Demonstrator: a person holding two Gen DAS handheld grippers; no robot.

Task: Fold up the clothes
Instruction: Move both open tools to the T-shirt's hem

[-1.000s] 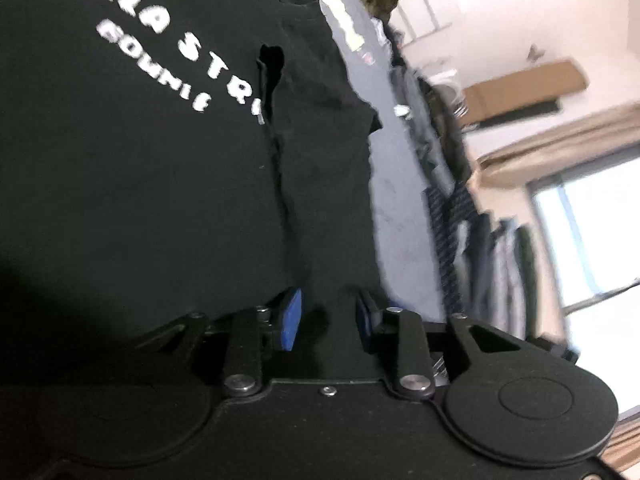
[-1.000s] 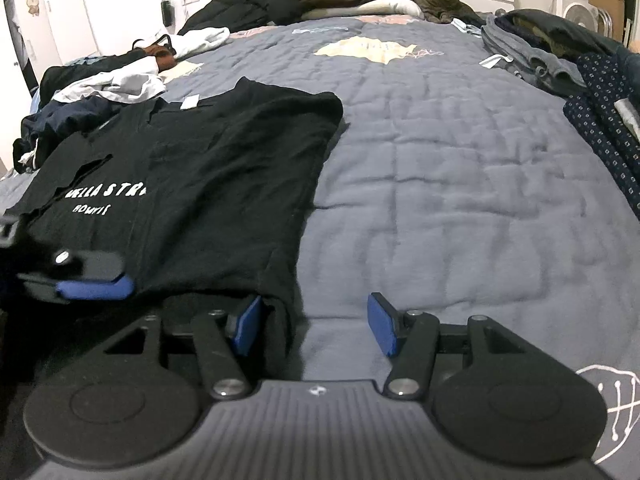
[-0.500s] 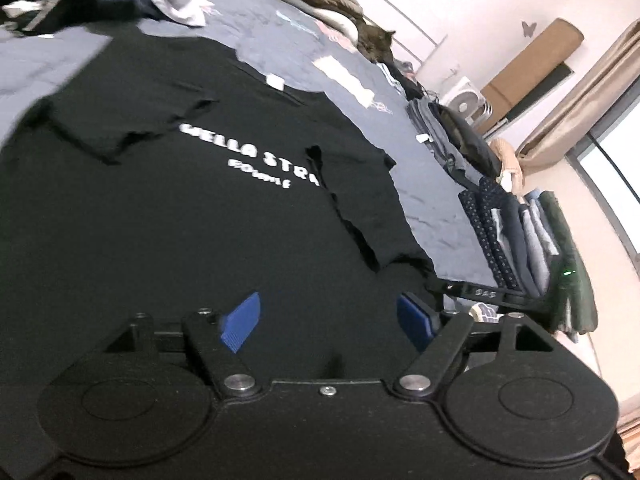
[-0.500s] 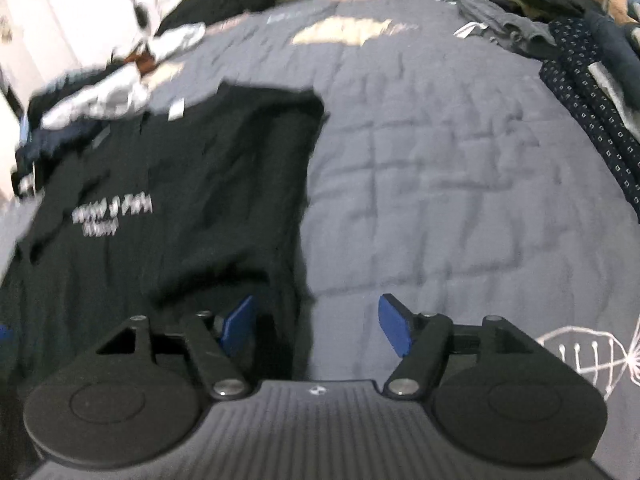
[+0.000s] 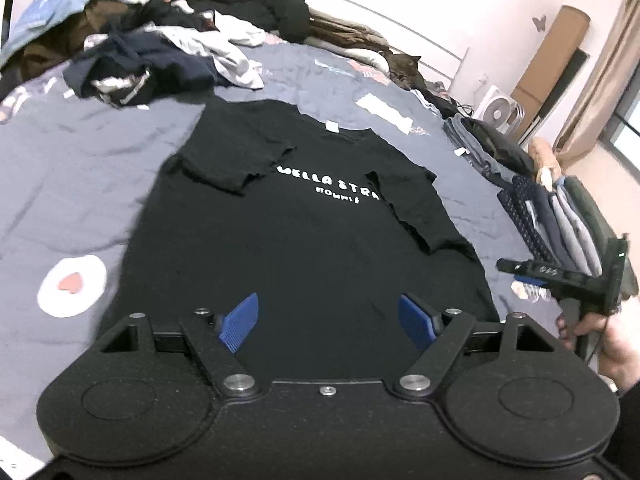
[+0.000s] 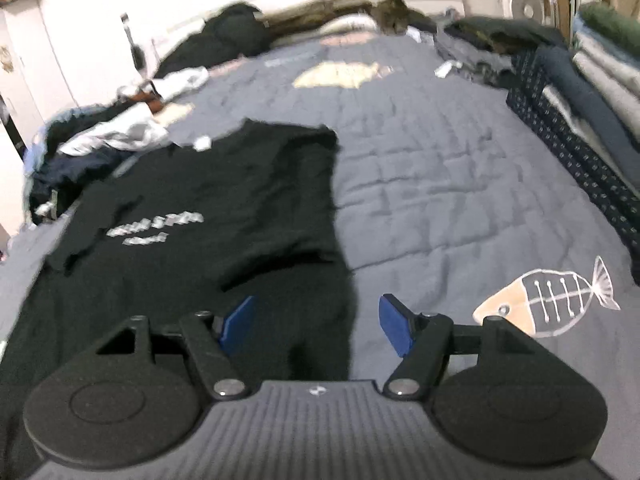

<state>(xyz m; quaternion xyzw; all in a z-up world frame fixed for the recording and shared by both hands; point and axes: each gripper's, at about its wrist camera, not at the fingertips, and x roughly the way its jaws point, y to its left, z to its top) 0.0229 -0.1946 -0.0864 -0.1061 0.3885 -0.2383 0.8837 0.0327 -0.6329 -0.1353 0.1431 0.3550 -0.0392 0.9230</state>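
Black T-shirt (image 5: 304,248) flat on bed, beyond both jaws (spread) — ungripped

A wide bed carries everything, covered by a grey-blue quilted bedspread (image 6: 440,184) printed with a fish skeleton (image 6: 548,304) and a white circle with a red heart (image 5: 72,284). A black T-shirt (image 5: 296,240) with white lettering lies flat on it, both sleeves folded inward. Beyond the shirt's collar sits a heap of unfolded clothes (image 5: 152,60), dark and white pieces tangled together. Along the bed's right edge lies a row of folded garments (image 5: 560,216), one dark with small dots. At the far end, a cat (image 6: 392,12) rests beside bundled bedding.
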